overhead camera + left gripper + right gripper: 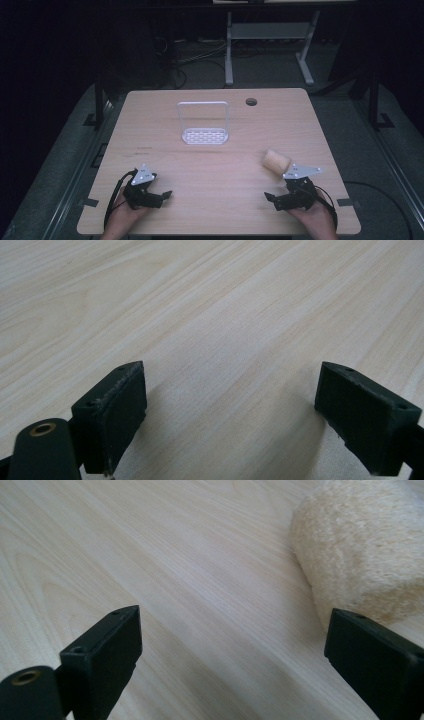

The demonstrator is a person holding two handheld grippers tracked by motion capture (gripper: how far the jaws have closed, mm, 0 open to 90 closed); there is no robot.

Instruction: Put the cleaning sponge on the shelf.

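Nearest the person, the left gripper (161,194) and the right gripper (272,199) rest low on the table (210,165), jaws apart and empty. Nothing is gripped yet, so the work looks barely begun. Just beyond the right gripper lies a pale, rough, fibrous roll (357,555), perhaps a loofah sponge. Farther back stands a white rack (204,123), empty and untouched

The right gripper (232,655) held its black jaws wide apart over the pale wooden table (175,570), with a beige loofah sponge (360,550) just beyond one jaw.
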